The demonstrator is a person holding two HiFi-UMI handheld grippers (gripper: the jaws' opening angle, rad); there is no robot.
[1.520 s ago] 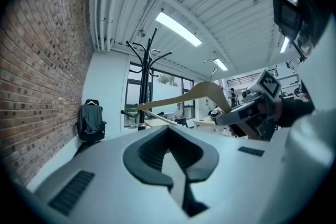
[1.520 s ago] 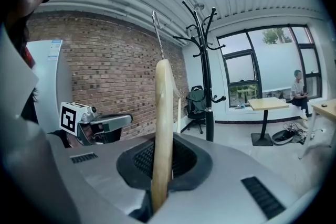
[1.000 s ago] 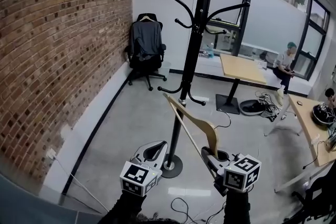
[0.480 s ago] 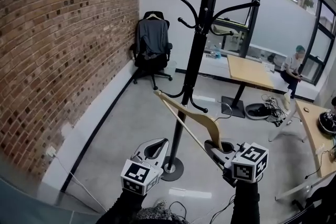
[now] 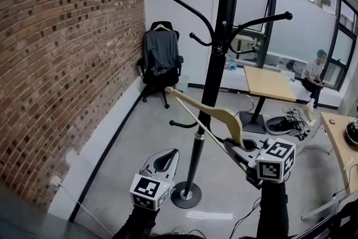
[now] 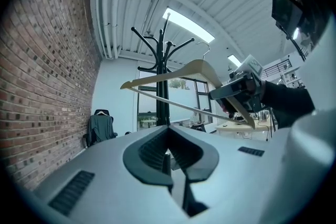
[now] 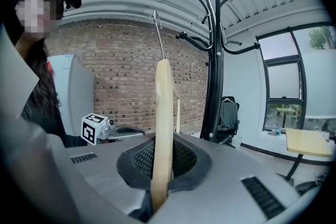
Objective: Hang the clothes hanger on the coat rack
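right gripper [image 5: 236, 147]: my jaws clamped on one end of the hanger [image 5: 208, 115], wood pinched edge-on between them
left gripper [image 5: 168, 157]: my jaws pressed together, nothing in them, at 7 o'clock of the rack's pole
hanger: in the air, runs from my right jaws toward 10 o'clock, crossing the coat rack [image 5: 215, 64] pole in the head view; metal hook [image 7: 158, 34] points to 12 o'clock; not on any peg
coat rack: black, stands on the floor, pegs at 12 o'clock above the hanger
chair [image 5: 161, 59]: far corner, 11 o'clock, by the brick wall [image 5: 67, 53]
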